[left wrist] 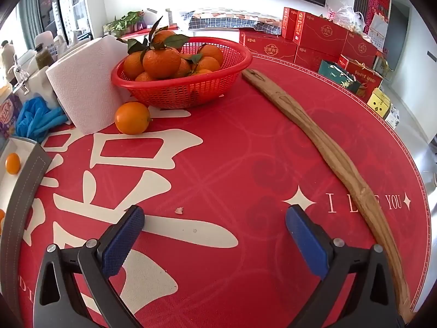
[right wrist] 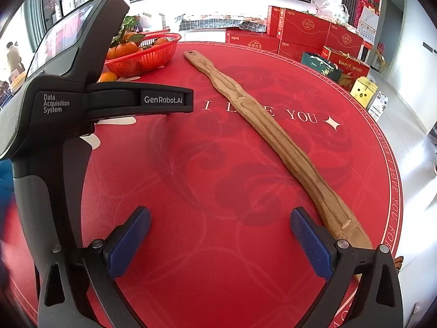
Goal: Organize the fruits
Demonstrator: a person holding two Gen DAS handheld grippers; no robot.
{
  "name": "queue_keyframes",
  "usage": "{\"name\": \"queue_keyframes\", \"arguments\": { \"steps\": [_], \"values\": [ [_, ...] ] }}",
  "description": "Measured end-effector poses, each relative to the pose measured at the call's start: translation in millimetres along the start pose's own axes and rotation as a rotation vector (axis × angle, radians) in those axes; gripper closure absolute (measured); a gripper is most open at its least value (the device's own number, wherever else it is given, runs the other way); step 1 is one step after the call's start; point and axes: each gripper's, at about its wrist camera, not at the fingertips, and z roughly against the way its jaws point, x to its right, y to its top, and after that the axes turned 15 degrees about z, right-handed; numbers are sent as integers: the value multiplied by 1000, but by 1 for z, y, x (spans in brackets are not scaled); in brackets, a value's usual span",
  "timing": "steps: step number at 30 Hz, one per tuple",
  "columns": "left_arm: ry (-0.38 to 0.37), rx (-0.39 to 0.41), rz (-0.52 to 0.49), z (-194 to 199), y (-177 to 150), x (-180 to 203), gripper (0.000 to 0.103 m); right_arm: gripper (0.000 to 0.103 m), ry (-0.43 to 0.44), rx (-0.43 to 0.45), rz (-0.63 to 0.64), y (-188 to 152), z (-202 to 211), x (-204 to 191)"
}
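A red plastic basket [left wrist: 180,87] holds several oranges [left wrist: 161,63] with leaves, at the far left of the round red table. One loose orange [left wrist: 132,118] lies on the mat just in front of the basket, beside a paper towel roll. A small orange fruit [left wrist: 12,163] sits in a white box at the left edge. My left gripper [left wrist: 215,210] is open over bare mat, well short of the loose orange. My right gripper [right wrist: 220,213] is open too, with nothing between its fingers. The right wrist view shows the basket [right wrist: 144,54] and loose orange [right wrist: 108,77] far off, behind the left tool's black housing [right wrist: 62,104].
A long wooden stick [left wrist: 322,136] lies across the table's right side, its near end by my right gripper's right finger [right wrist: 311,240]. A paper towel roll [left wrist: 84,82], blue gloves [left wrist: 35,117] and a grey-rimmed white box [left wrist: 24,180] crowd the left. Red gift boxes [left wrist: 322,35] stand behind.
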Motion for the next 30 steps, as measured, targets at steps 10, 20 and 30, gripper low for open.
{"name": "queue_keyframes", "arguments": {
  "steps": [10,20,30],
  "values": [
    [-23,-2,18,0,0,-1,0,1,0,-2,2,0,-1,-1],
    [-23,-2,18,0,0,-1,0,1,-1,-3,2,0,-2,-3],
    [-23,-3,18,0,0,-1,0,1,-5,-3,0,-1,-3,-3]
  ]
}}
